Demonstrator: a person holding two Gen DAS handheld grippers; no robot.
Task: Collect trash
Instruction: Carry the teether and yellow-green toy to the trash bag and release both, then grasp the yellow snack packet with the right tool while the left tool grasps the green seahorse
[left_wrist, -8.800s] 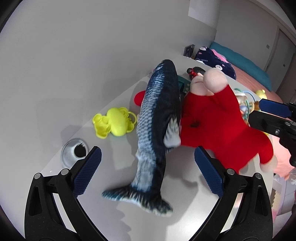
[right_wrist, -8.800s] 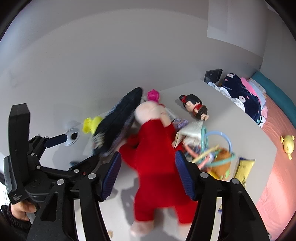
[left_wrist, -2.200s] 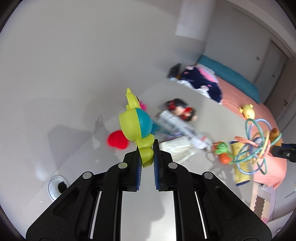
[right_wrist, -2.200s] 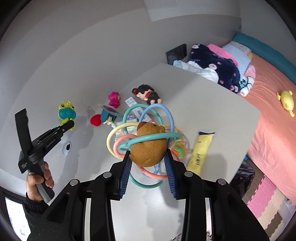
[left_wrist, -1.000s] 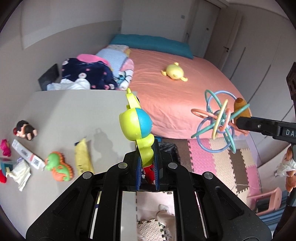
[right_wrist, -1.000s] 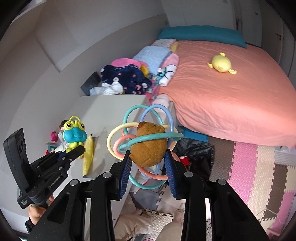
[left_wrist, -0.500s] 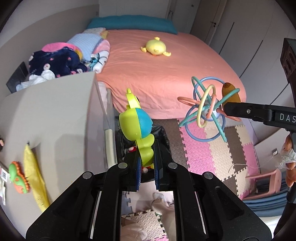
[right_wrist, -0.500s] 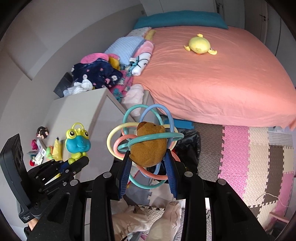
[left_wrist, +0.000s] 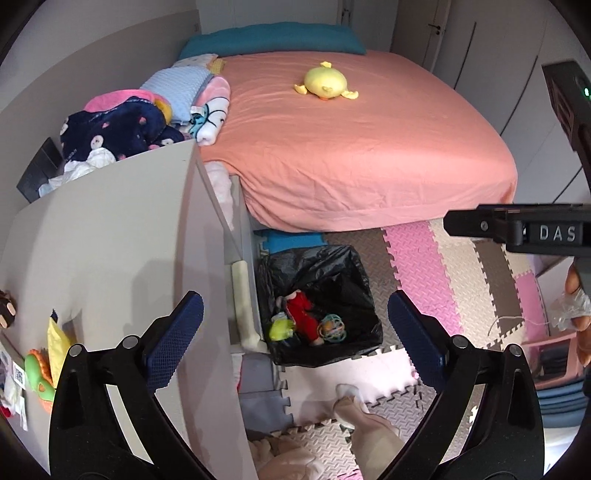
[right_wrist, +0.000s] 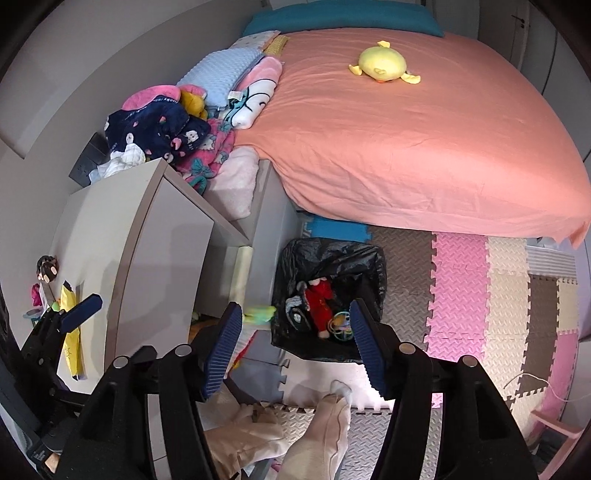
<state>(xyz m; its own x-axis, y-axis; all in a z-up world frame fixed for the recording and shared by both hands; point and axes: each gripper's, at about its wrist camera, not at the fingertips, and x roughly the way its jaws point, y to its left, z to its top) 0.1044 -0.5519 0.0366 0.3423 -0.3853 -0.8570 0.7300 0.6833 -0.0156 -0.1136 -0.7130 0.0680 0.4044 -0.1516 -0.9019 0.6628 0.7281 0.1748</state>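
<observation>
A bin with a black bag (left_wrist: 332, 269) stands on the floor beside the desk (left_wrist: 110, 236); it also shows in the right wrist view (right_wrist: 332, 258). Inside lie the red doll (left_wrist: 304, 317), the green frog toy (left_wrist: 280, 328) and the ring rattle (left_wrist: 332, 328). My left gripper (left_wrist: 295, 325) is open and empty above the bin. My right gripper (right_wrist: 295, 332) is open and empty above it too. The rattle (right_wrist: 341, 325) and red doll (right_wrist: 319, 295) show between its fingers. A yellow wrapper (left_wrist: 55, 343), an orange-green toy (left_wrist: 37, 376) and papers lie on the desk's left.
A bed with a salmon sheet (left_wrist: 351, 147) and a yellow duck plush (left_wrist: 325, 85) lies behind the bin. Folded blankets (left_wrist: 129, 122) are piled at the desk's far end. Foam puzzle mats (left_wrist: 461, 277) cover the floor. My leg and foot (left_wrist: 362, 417) stand below.
Both grippers have opened. The frog toy has left the left gripper and the ring rattle has left the right; both now lie in the bin.
</observation>
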